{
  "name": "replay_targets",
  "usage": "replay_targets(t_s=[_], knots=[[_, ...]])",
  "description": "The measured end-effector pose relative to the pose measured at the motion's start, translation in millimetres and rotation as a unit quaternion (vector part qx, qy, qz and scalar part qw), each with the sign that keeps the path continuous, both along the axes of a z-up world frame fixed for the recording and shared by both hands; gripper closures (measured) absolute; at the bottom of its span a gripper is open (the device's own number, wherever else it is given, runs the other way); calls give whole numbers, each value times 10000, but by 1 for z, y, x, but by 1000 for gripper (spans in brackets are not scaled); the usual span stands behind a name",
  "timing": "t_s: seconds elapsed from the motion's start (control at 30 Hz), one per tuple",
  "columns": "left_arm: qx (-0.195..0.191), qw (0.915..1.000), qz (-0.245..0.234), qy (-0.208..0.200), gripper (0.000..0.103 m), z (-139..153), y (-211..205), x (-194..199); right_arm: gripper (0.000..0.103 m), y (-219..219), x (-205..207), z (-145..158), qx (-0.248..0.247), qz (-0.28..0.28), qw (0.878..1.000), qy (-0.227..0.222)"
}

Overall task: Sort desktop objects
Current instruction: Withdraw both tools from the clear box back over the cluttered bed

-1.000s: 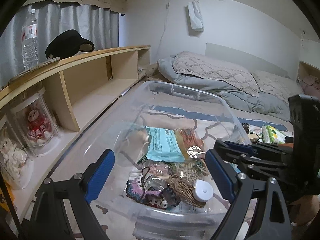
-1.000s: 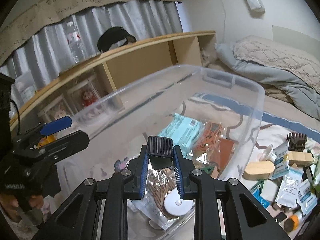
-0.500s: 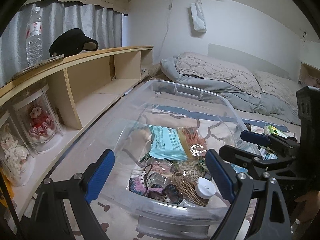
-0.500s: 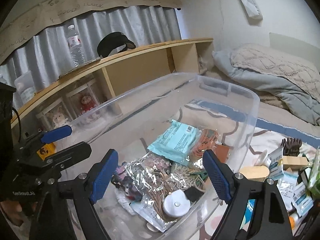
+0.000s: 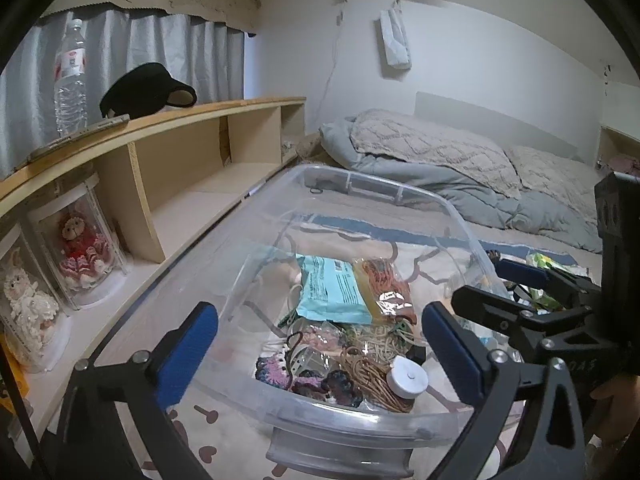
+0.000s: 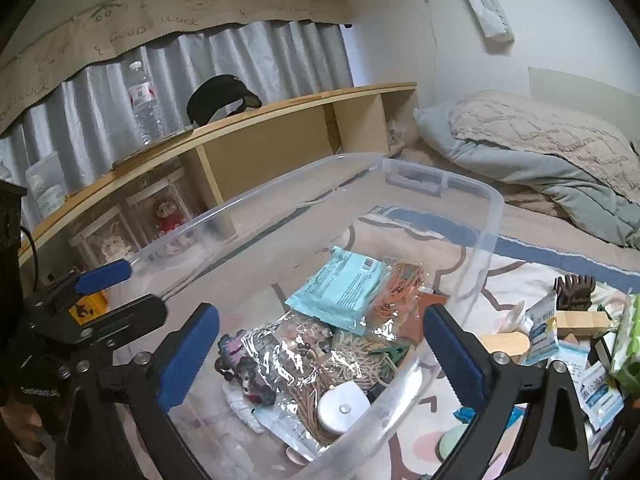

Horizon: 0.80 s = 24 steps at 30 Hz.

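Clear bin (image 5: pixel 460 216) lengthwise toward bed (image 5: pixel 440 148)

Packet print (image 6: pixel 345 285) too small to read, bin bottom (image 5: pixel 280 344) buried under clutter, doll cases (image 5: pixel 24 304) cut off

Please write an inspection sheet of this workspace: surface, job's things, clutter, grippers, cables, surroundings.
Surface: patterned bed cover under everything.
Job's things: clear plastic bin holds a teal packet, an orange cord bag, a white round case and crinkly clear bags.
Clutter: unsorted packets and wooden blocks lie outside the bin, to its right in the right wrist view.
Grippers: left gripper open and empty; right gripper empty, its jaws have just been opening.
Cables: a thin wire hangs on the wall.
Surroundings: wooden shelf with water bottle and black cap; dolls in clear cases; grey duvet.
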<state>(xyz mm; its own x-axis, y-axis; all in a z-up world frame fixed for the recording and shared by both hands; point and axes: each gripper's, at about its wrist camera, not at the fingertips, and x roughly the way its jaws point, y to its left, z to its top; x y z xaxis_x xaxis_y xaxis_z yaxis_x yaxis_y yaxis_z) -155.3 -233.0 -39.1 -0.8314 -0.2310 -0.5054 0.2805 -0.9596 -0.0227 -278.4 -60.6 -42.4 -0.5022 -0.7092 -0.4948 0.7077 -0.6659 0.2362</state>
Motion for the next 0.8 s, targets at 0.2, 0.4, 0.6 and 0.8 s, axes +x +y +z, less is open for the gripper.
replay_targets(t_s=[0.2, 0.4, 0.6, 0.8], knots=[[-6, 9999, 76, 69, 0, 5, 3, 5, 0, 4, 0, 1, 72, -179, 9998, 103], [-74, 9997, 173, 127, 0, 9, 7, 10, 0, 11, 3, 3, 37, -222, 9996, 158], [-53, 9996, 208, 176, 0, 12, 10, 12, 0, 24, 7, 7, -99, -338, 9992, 206], [-78, 9996, 198, 208, 0, 11, 17, 13, 0, 38, 15, 11, -196, -438, 9982, 348]])
